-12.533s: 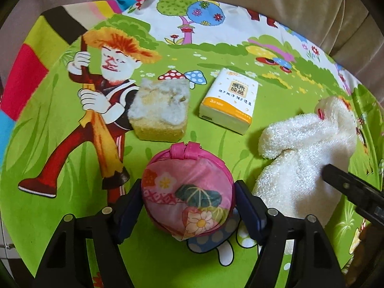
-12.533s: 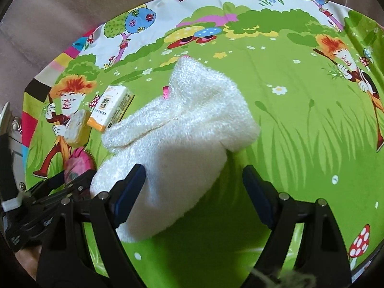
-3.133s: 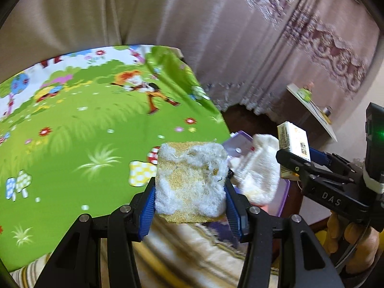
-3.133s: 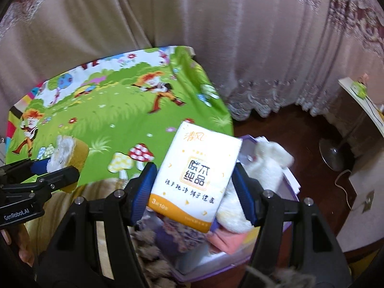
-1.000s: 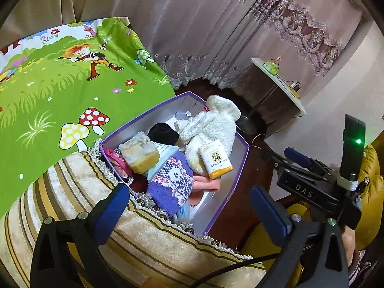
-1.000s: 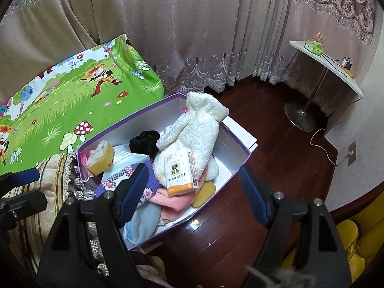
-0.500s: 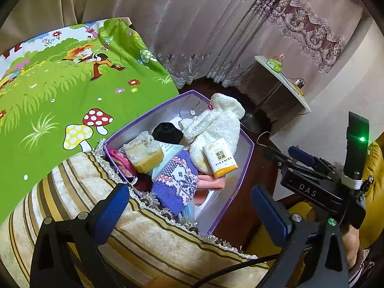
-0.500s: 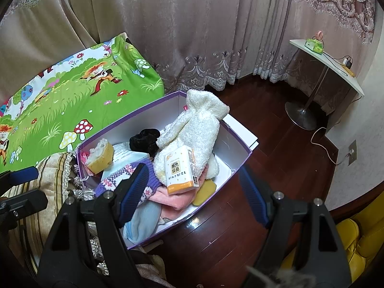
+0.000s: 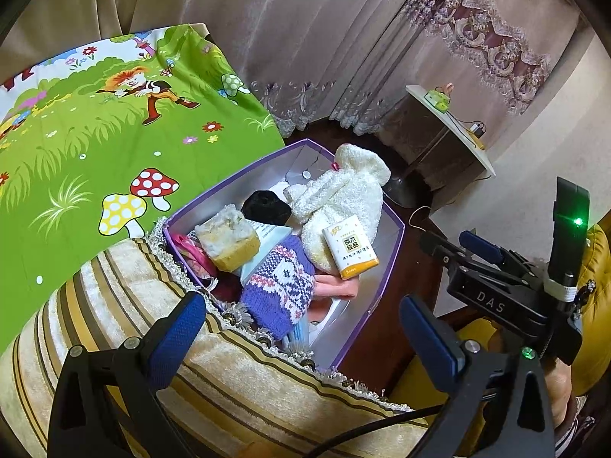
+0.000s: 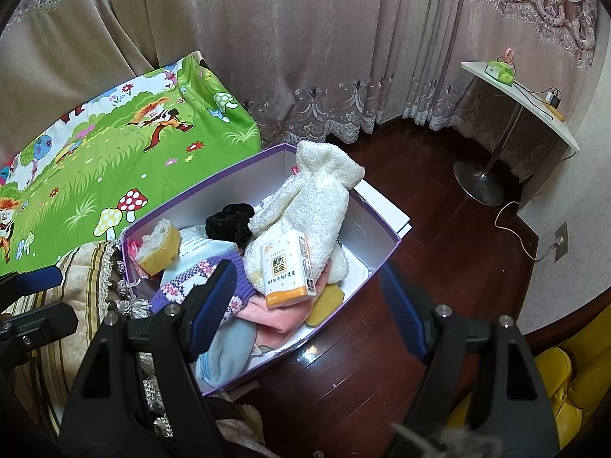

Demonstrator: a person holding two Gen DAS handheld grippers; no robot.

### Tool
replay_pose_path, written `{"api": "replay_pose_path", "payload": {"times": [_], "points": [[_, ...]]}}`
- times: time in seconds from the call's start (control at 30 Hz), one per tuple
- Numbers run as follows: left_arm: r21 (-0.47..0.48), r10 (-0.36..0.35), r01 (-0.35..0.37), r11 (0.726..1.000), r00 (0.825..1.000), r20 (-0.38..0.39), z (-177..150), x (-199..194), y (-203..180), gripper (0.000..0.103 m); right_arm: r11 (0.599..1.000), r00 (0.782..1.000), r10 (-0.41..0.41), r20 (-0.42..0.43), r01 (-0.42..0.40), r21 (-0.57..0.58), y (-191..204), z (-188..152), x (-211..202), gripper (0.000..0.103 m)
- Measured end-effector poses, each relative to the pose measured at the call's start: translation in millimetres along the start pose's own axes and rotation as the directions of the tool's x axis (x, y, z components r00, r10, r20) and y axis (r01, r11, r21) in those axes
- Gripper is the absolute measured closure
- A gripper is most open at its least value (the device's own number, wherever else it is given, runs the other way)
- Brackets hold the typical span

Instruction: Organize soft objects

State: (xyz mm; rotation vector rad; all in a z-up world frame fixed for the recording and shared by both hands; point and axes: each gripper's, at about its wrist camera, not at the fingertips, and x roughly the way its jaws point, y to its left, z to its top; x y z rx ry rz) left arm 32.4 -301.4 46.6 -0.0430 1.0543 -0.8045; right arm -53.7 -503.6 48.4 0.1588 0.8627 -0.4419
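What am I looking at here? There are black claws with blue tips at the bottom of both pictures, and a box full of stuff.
There is no robot: a person holds a two-finger gripper in each hand, and each picture comes from a wide-angle camera on one gripper, looking along its fingers. The left gripper and the right gripper both stand open and hold nothing. Below them a purple box sits on the wooden floor, beside a bed with a green cartoon sheet. In the box lie a fluffy white towel, a tissue pack, a yellow sponge, a purple knit piece and other soft things. In the left picture the other gripper shows at the right edge.
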Motion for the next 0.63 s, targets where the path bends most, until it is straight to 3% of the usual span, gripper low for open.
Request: {"api": "replay_pose_path", "payload": {"times": [0.63], "points": [[0.052, 0.042, -0.041, 0.998, 0.999, -0.013, 1, 7, -12, 0.0, 1.0, 1.0, 0.002, -0.016, -0.002, 0.014, -1, -5, 3, 0.023]]}}
